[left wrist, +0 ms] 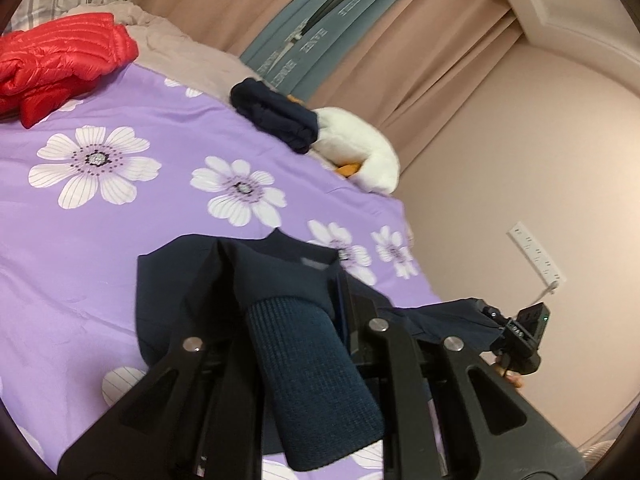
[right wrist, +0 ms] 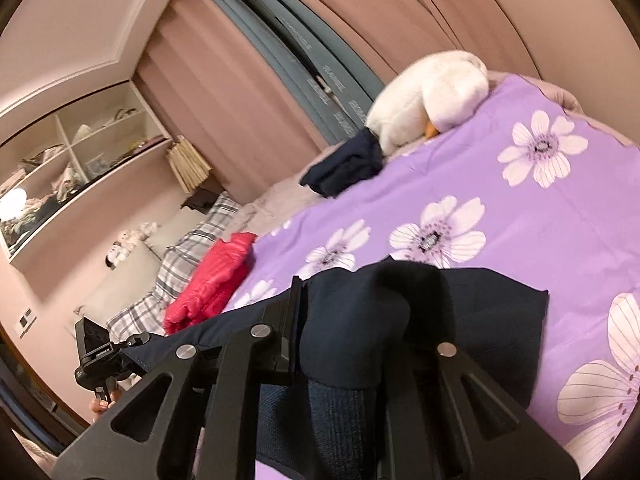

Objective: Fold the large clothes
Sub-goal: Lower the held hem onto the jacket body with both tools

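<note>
1. We hold the left gripper closed on the navy garment; its ribbed cuff hangs back between the jaws toward the camera
2. We hold the right gripper clamped on the same garment; a ribbed cuff likewise runs back between its jaws
3. The garment spans both grippers, stretched between them, with its far part lying on the purple bedspread printed with white flowers
4. In the left view, the right gripper appears at the right edge with fabric pulled taut to it; in the right view, the left gripper appears at the lower left
5. A red puffer jacket lies near the head of the bed, beside a plaid pillow
6. A second dark folded item touches a white plush toy at the bed's far edge
7. The blue-grey strip between the curtains carries repeated lettering; we cannot read it. Small print on the left gripper's body is also illegible
</note>
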Demonstrator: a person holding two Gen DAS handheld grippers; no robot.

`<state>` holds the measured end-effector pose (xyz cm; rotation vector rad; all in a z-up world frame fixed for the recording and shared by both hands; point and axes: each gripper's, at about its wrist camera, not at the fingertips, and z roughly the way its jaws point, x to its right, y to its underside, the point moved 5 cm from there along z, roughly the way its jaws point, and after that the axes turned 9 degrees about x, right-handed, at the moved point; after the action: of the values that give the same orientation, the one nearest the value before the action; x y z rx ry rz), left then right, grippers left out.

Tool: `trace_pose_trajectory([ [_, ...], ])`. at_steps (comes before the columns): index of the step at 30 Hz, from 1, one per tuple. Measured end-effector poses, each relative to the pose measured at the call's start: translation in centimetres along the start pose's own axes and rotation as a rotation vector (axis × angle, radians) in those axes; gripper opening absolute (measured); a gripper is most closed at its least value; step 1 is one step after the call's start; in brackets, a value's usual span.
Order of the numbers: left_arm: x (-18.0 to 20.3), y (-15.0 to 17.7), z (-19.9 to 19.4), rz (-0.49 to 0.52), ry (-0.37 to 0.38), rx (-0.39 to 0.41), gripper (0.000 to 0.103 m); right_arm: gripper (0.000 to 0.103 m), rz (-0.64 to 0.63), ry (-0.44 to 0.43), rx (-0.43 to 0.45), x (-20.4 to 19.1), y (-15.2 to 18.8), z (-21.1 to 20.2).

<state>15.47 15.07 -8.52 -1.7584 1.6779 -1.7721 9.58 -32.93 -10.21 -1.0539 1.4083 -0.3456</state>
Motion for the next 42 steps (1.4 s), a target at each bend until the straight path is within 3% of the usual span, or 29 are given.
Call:
trace_pose_trajectory([
  [11, -3.7, -1.5, 9.1, 0.023, -0.133, -0.092, 0.013, 0.013, 0.03, 0.125, -0.075, 4.9, 0.0, 7.1],
  [23, -10.8, -1.1, 19.9, -0.125, -0.289, -0.256, 0.013, 0.013, 0.091, 0.281, -0.191, 10.4, 0.9, 14.9],
  [37, -14.4, 0.8, 24.8, -0.16, -0.399, -0.366, 0.016, 0.014, 0.161, 0.357, -0.3, 14.0, 2.5, 17.6],
  [40, -14.6, 0.8, 25.3, -0.192, -0.393, -0.37, 0.022, 0.019, 0.211, 0.353, -0.321, 14.6, 2.4, 17.9],
  [41, -14.7, 0.6, 25.5, -0.221, -0.375, -0.367, 0.035, 0.024, 0.231, 0.346, -0.324, 14.6, 2.3, 17.9],
  [42, -14.7, 0.4, 25.7, -0.252, -0.35, -0.361, 0.047, 0.038, 0.274, 0.323, -0.321, 14.6, 2.0, 18.0],
])
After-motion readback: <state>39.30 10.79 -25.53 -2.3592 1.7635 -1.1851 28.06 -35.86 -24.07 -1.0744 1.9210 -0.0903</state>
